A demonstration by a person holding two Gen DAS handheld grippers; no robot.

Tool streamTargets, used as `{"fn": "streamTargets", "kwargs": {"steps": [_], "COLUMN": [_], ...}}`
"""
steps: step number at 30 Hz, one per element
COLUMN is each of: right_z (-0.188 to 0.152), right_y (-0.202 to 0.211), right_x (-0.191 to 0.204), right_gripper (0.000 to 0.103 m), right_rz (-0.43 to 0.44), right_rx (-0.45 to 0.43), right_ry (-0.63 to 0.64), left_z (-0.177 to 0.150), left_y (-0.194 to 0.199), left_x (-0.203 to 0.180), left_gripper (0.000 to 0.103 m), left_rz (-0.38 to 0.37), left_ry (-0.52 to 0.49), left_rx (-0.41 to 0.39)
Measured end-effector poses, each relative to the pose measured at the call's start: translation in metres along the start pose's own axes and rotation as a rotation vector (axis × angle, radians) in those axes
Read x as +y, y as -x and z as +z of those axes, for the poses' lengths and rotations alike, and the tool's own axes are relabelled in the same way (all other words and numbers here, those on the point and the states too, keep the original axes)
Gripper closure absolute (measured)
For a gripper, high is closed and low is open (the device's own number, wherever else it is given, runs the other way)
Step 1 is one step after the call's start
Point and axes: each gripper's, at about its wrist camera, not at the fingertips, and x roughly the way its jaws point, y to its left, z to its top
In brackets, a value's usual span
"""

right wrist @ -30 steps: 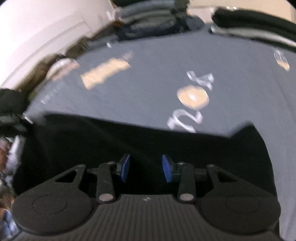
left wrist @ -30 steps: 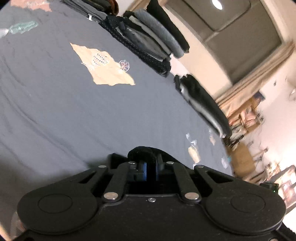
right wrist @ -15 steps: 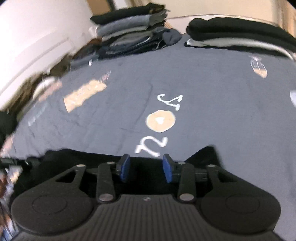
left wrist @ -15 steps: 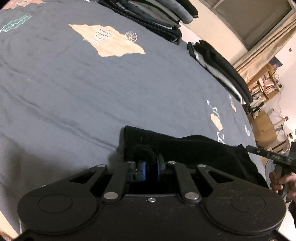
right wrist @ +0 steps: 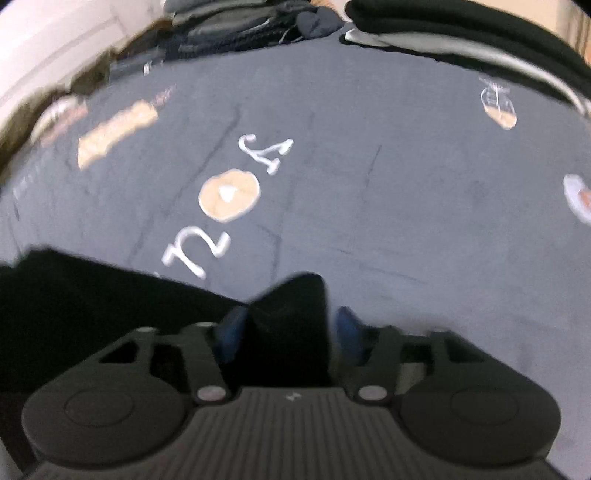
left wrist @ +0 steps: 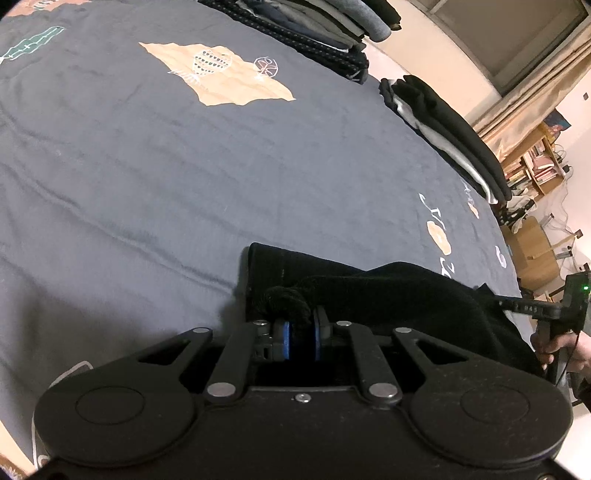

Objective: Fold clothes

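Left wrist view: left gripper (left wrist: pixel 301 339) fingers clamped together on a bunched edge of the black garment (left wrist: pixel 388 295), which lies across the near part of the grey bedspread (left wrist: pixel 147 166). Right wrist view, blurred: right gripper (right wrist: pixel 288 332) fingers apart and closing, a corner of the garment (right wrist: pixel 291 306) between the blue pads (right wrist: pixel 231 332); contact can't be told. Hand (left wrist: pixel 565 345) on the right gripper's handle at the left view's right edge. Folded clothes stacks (left wrist: pixel 317 33) along the bed's far side.
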Motion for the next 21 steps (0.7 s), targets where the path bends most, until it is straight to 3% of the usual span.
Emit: {"fn": "streamTargets", "kwargs": {"steps": [1,6,8,11,14,16,18,19,20,21], "right_z": [-0.001,-0.001,-0.003,-0.004,-0.009,-0.012,-0.010,-0.009,-0.011,-0.013], "right_y": [0.004,0.057,0.073,0.049,0.002,-0.001,0.017,0.030,0.046,0.062], "right_x": [0.001,-0.007,-0.014,-0.015,-0.014,-0.018,-0.023,-0.025,-0.026,-0.027], "right_gripper": [0.093,0.096,0.096,0.095,0.091,0.090,0.089,0.086,0.084,0.077], "right_rz": [0.021,0.059,0.072,0.042,-0.027,-0.017,0.003,0.013,0.009,0.006], "right_rx": [-0.016,-0.246,-0.324,-0.260,-0.123,-0.107,-0.133,-0.148,-0.164,-0.180], "right_ry": [-0.019,-0.143,-0.178,-0.147,-0.098,-0.118,-0.165,-0.188,-0.197,-0.208], "left_z": [0.001,0.004,0.002,-0.003,-0.005,-0.005,-0.006,-0.008,-0.014,-0.020], "left_y": [0.001,0.025,0.017,-0.009,-0.014,0.001,0.020,0.032,0.046,0.057], "left_x": [-0.001,-0.006,-0.008,-0.009,-0.005,-0.006,-0.009,-0.012,-0.016,-0.019], "left_gripper": [0.091,0.094,0.094,0.090,0.089,0.088,0.068,0.041,0.035,0.035], "left_rz": [-0.001,-0.047,-0.025,0.024,0.031,0.019,0.024,0.039,0.029,-0.002], "left_ry": [-0.006,-0.057,-0.075,-0.090,-0.027,-0.002,0.002,-0.006,-0.016,-0.025], "left_rx": [0.000,-0.113,-0.097,-0.023,-0.028,-0.028,-0.030,-0.034,-0.047,-0.052]}}
